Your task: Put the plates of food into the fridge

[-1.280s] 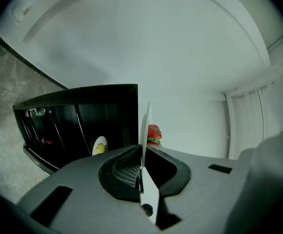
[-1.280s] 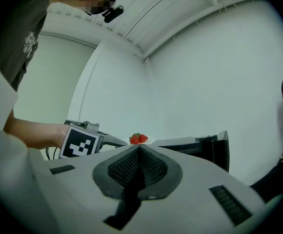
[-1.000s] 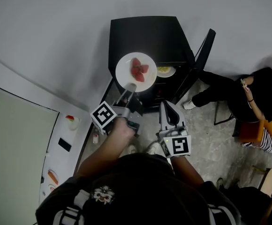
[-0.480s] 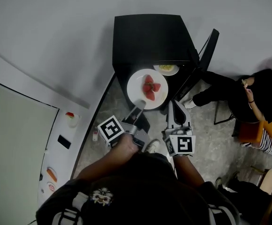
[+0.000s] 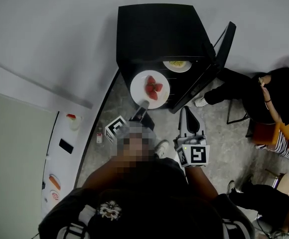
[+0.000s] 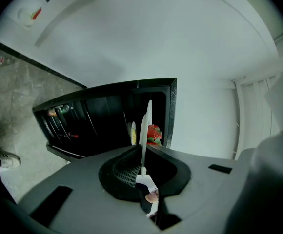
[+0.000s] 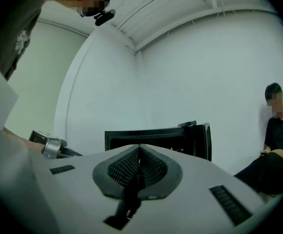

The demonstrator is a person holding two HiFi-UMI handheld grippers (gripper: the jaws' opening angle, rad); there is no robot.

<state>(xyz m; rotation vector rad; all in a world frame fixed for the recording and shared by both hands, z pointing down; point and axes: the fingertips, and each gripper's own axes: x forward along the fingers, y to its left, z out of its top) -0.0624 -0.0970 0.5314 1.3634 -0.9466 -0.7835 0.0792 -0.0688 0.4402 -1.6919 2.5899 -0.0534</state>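
1. Holding the plate (image 5: 150,89) by its near rim: white, with red fruit (image 5: 153,87) piled at its middle. It hangs in the air just in front of the open fridge (image 5: 154,29) and is not yet inside.
2. Left gripper (image 5: 143,106) is clamped on that rim, its jaws drawn narrow with only the thin edge between the pads. In the left gripper view the plate runs edge-on away from the jaws, so we have a small pinch far from the load.
3. Second plate (image 5: 177,64), with yellow food, sits on a shelf inside the fridge, toward the door side. We judge ours goes beside or below it. Which spot is free we cannot tell, because the inside is dark.
4. Door (image 5: 219,54) stands swung open at the right, out of the plate's path.
5. Right gripper (image 5: 185,114) hangs beside the left one, near the door, jaws pressed together on nothing.
6. Doing this step well, as we judge it:
   - hold the plate level so the fruit doesn't slide toward the far rim;
   - go in straight and slowly, far rim first, and pass clear of the second plate;
   - set the base fully down on the shelf before easing the pinch, then draw back along the same line;
   - bring the right gripper under the far rim if the plate sags.
7. Seated person (image 5: 264,98) at the right, well apart from the fridge and no concern for the move.
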